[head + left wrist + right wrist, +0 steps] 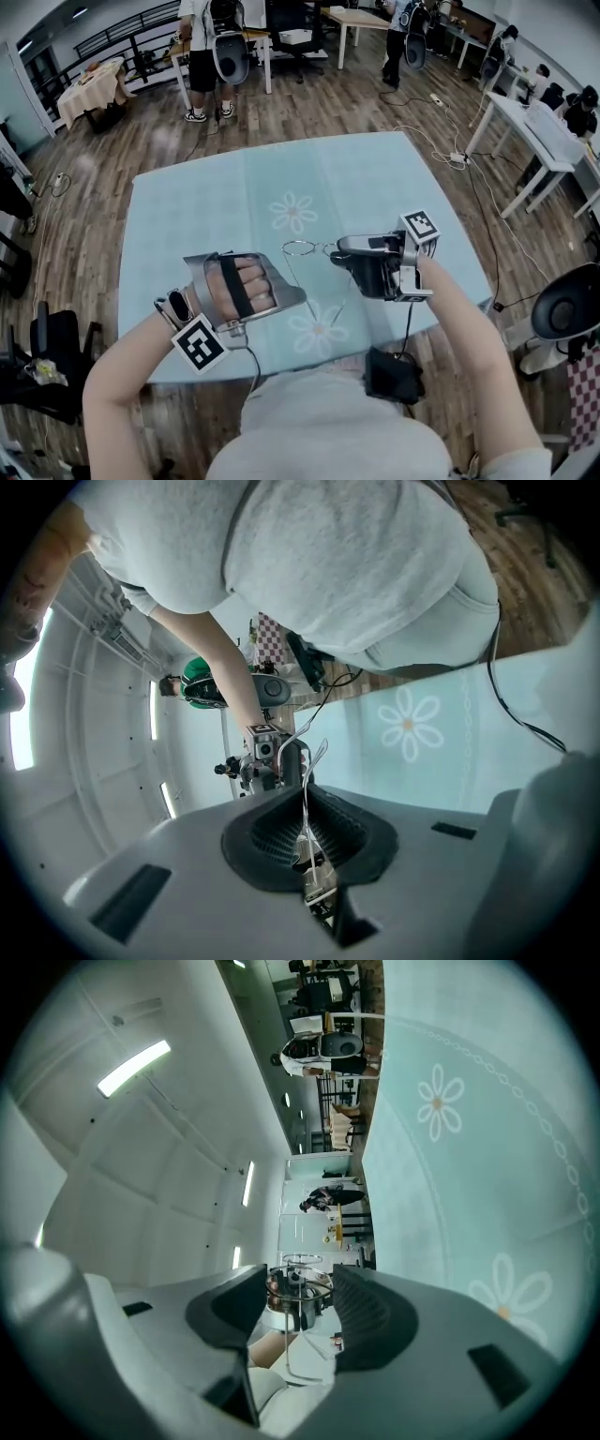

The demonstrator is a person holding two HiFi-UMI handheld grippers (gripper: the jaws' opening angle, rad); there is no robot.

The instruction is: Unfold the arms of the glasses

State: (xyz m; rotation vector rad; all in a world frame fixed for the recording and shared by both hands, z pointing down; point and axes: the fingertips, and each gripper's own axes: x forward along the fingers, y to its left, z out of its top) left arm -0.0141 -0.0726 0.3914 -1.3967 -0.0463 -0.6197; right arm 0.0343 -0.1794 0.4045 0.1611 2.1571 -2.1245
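Note:
Thin wire-rimmed glasses (pixel 298 247) hang above the light blue daisy tablecloth (pixel 206 202), between my two grippers. My right gripper (pixel 336 255) comes in from the right and is shut on the front of the frame, whose round rim (pixel 298 1283) spans its two pads. My left gripper (pixel 296 298) sits lower and nearer me, shut on one slim arm of the glasses (pixel 306 803). That arm runs up from the left gripper (pixel 306 829) towards the right gripper (pixel 265 752) beyond. The far lens is partly hidden by the right gripper.
A black box (pixel 394 375) with a cable lies at the table's near edge. Beyond the table stand a person (pixel 202 56), white tables (pixel 530 127) and chairs, with cables (pixel 450 155) on the wooden floor. A round seat (pixel 567 314) is at the right.

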